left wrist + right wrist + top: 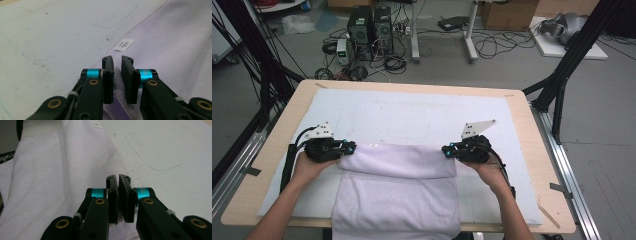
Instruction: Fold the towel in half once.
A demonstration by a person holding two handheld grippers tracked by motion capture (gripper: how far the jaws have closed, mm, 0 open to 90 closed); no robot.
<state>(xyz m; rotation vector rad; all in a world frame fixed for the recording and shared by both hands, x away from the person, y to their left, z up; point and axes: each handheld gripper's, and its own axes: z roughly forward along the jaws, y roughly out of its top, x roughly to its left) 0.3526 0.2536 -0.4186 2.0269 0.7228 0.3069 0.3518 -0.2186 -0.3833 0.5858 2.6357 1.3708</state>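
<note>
On mat (362, 112): one towel (397, 195), two tools (346, 148) (447, 150) each clamped on corner.

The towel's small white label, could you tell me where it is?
In the left gripper view, the label lies on the towel's stitched edge, just beyond the left claw.

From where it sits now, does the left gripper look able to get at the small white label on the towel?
Probably yes: the label lies flat on the towel just ahead of the left gripper, with nothing between, though the jaws pinch the towel's edge now.
</note>
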